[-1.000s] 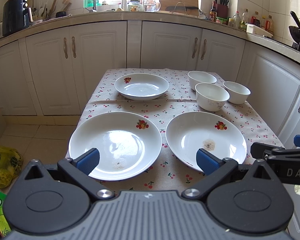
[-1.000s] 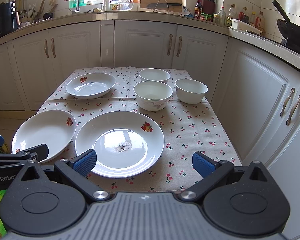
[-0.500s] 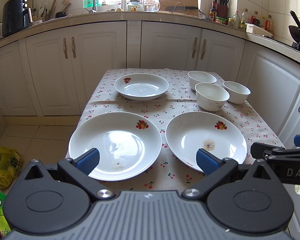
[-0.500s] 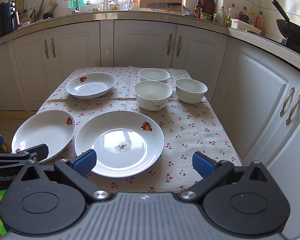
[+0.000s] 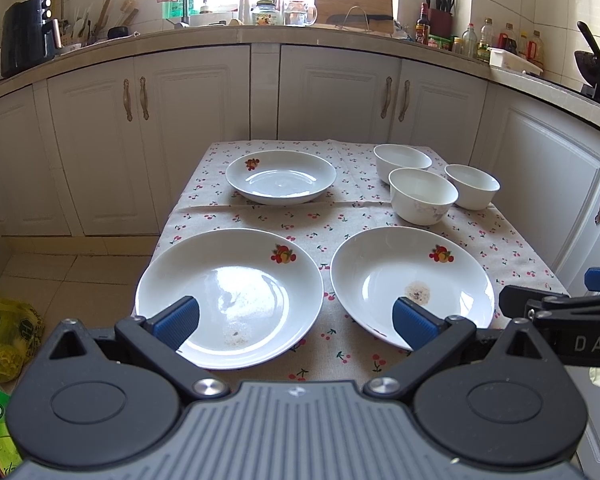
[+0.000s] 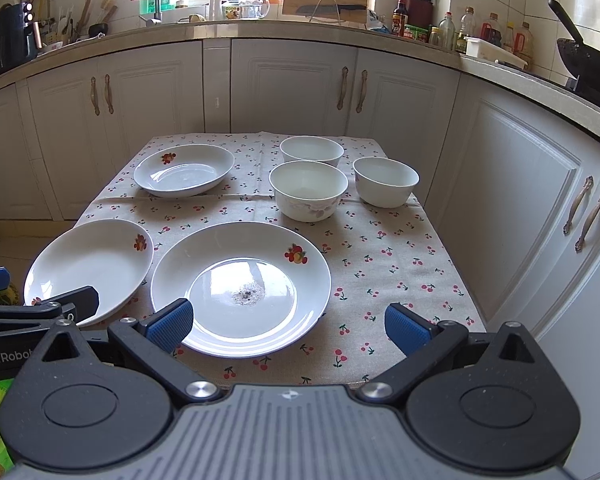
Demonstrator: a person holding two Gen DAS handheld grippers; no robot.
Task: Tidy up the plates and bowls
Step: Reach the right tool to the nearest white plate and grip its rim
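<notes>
Both grippers are spread wide and hold nothing. The left gripper [image 5: 296, 318] hovers at the near table edge, its fingers [image 5: 178, 316] framing the near-left plate [image 5: 228, 296]. The right gripper [image 6: 286, 322] hovers beside it, one blue pad low over the rim of the near-right plate [image 6: 240, 286], the other over bare tablecloth [image 6: 400, 264].

Nothing has changed over the last second: both grippers sit exactly where they were and no dish has moved. By the look of it, the organizing has not yet begun.

Outward from the fingers, the two large plates lie side by side, close but apart. Beyond them, a smaller plate [image 5: 280, 176] sits far left, and three bowls [image 6: 308, 188] cluster far right, all separate and unstacked.
</notes>
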